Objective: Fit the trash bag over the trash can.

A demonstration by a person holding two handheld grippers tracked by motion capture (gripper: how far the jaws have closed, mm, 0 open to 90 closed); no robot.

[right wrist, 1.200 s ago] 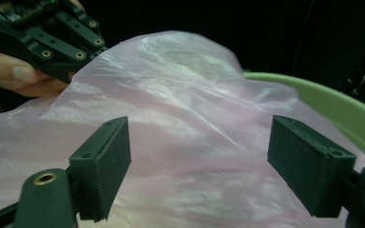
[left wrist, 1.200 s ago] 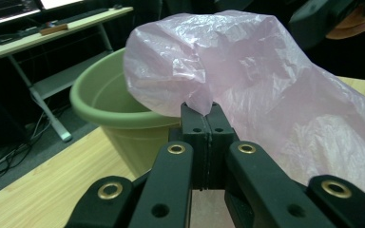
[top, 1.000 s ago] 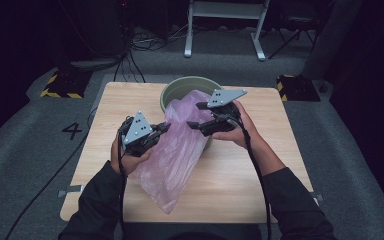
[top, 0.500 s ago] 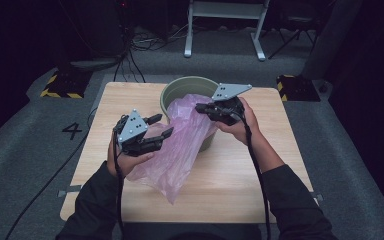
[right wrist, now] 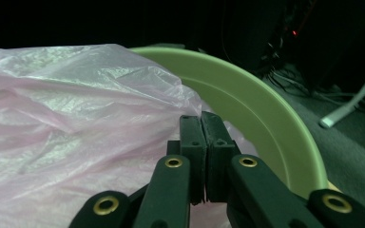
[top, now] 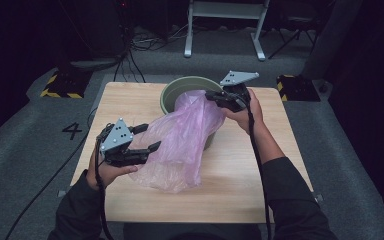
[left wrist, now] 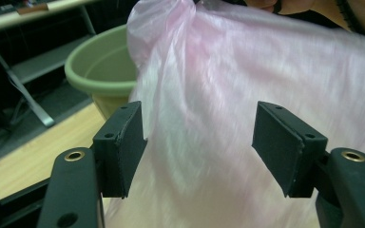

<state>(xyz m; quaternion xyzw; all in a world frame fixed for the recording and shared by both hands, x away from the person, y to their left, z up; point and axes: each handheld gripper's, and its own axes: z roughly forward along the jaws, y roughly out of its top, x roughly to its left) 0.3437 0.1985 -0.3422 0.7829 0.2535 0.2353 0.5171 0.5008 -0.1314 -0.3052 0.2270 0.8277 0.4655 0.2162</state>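
pink bag [top: 180,145] | draped over green bucket [top: 172,92] | R gripper [top: 214,96] clamps bag | L gripper [top: 147,137] apart

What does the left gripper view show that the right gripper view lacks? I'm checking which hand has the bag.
Left gripper view: the left gripper with jaws apart, the pink bag beyond them unpinched, wooden table. Right gripper view: the right gripper with jaws closed on the bag's edge. Both: bag and green bucket.

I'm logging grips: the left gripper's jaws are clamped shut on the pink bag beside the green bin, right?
No. The left gripper stands open, its jaws apart with the pink bag loose between them, as the left gripper view shows. The bag does lie beside the green bin.
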